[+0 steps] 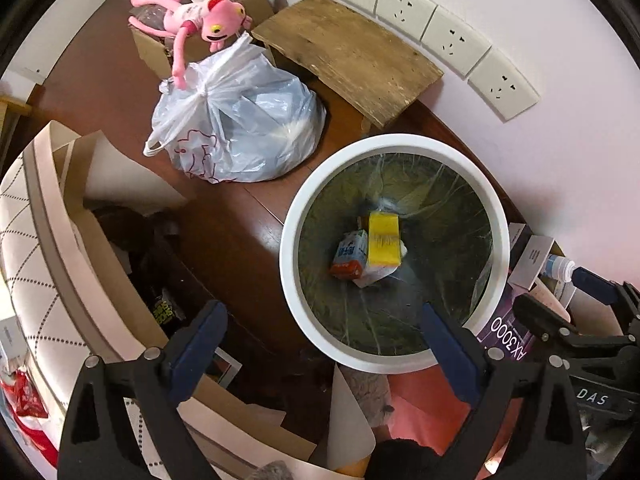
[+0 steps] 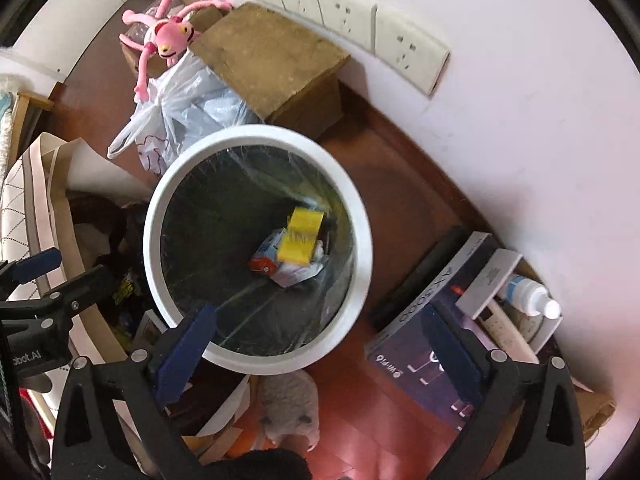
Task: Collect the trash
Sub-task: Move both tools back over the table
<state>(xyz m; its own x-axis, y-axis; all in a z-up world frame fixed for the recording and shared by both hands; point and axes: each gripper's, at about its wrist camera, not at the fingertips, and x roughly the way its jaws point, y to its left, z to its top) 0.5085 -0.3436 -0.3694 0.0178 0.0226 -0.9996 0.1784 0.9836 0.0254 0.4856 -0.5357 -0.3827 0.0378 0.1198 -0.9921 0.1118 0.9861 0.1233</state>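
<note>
Currently, we are holding both tools above a white trash bin lined with a clear bag, and part of the task is reading as done: a yellow box and a blue-and-red carton are lying together at the bottom of the bin. We are keeping the left gripper spread wide with nothing between its blue pads; the bin is sitting at about 1 o'clock from it, its near rim just beyond the right-hand finger. We are holding the right gripper equally wide and empty; in the right wrist view the bin is sitting at about 11 o'clock, its rim overlapping the left-hand finger. We are judging that collection is not finished, since clutter is surrounding the bin: a tied plastic bag at 10 o'clock of the bin, and a dark router box under the right gripper. Which of these counts as trash, we cannot tell.
</note>
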